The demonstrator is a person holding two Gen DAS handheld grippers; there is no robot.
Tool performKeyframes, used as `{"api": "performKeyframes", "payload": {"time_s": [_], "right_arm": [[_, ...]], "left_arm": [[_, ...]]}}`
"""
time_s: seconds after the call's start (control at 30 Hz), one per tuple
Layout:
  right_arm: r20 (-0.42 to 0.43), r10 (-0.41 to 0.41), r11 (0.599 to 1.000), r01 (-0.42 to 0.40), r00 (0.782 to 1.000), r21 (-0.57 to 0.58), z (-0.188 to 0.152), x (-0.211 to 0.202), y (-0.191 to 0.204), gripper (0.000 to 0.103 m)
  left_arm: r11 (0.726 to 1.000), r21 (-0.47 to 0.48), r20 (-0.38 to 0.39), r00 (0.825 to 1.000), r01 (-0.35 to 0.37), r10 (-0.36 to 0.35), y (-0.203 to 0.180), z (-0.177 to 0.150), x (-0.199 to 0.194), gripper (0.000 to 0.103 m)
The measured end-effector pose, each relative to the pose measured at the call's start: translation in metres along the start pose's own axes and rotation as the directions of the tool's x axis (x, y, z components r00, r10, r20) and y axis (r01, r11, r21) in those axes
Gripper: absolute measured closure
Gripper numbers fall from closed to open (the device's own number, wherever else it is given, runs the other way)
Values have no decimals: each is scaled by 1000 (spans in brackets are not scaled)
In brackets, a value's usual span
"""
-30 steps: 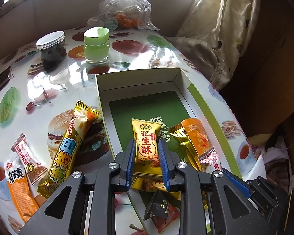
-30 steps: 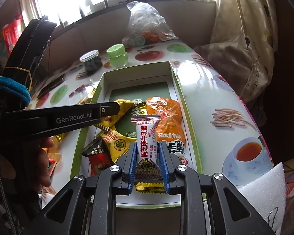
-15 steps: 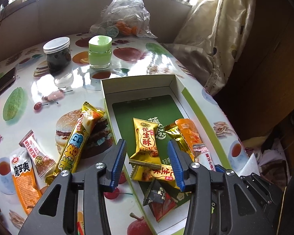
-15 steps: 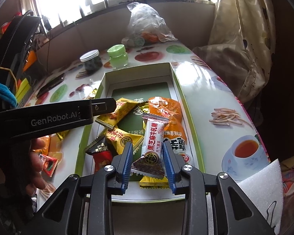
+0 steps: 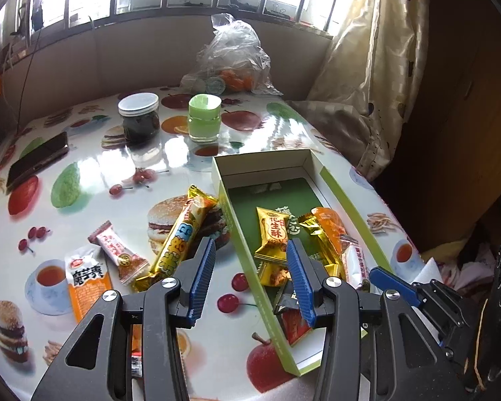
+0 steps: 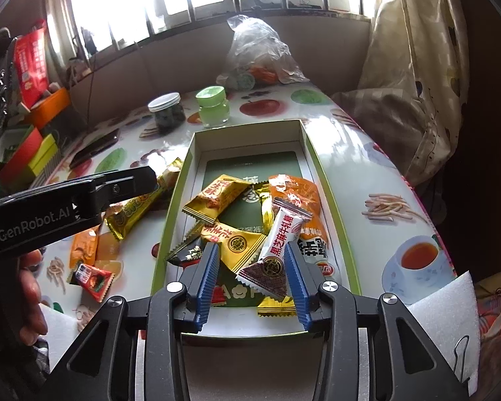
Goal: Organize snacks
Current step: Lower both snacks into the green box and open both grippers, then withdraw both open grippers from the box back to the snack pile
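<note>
A green-rimmed open box on the table holds several wrapped snacks. A yellow peanut candy lies in it, just beyond my left gripper, which is open and empty over the box's left wall. A white and brown sesame candy lies in the box between the tips of my right gripper, which is open. On the table left of the box lie a long gold bar, a small white-red candy and an orange-white packet.
A dark jar, a green jar, a plastic bag and a phone sit at the table's far side. A curtain hangs on the right. A small red candy lies near the table's front.
Both grippers opened and drew back. The left let go of the yellow peanut candy and the right let go of the sesame candy; both now lie in the box.
</note>
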State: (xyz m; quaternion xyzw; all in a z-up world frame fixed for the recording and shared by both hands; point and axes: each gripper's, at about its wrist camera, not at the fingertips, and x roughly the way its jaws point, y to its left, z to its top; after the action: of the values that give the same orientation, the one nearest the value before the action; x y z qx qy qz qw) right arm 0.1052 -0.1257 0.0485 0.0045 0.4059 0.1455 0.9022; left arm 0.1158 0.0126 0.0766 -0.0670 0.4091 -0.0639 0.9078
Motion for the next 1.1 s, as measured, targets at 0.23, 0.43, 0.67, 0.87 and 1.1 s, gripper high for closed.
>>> {"api": "performKeyframes", "payload": {"time_s": [0.23,0.43,0.67,0.87,1.1], "right_arm": [[31,11,1000,-11,999,-20,-1,-7,13,57],[41,26,999,-24,999,-36,-2,-9,25,55],[46,42,998,-39,998,-54,-2,-9,36,55],[44,55,996,-52,998,-69,-2,-8,46,55],[26,91,990,-87,996,-112,-2,-4,66,55]], "left_arm": [[999,-43,21,1000,-21,22,19,-10,-21,57],[996,-66,40,997,-61,63,34,-19,-35,57],[992,-100,40,996,-79,83,50,-29,-43,56],[988,-129,31,995,-89,94,64,-39,-47,56],[971,-197,15,990,-136,141,95,-55,-52,56]]}}
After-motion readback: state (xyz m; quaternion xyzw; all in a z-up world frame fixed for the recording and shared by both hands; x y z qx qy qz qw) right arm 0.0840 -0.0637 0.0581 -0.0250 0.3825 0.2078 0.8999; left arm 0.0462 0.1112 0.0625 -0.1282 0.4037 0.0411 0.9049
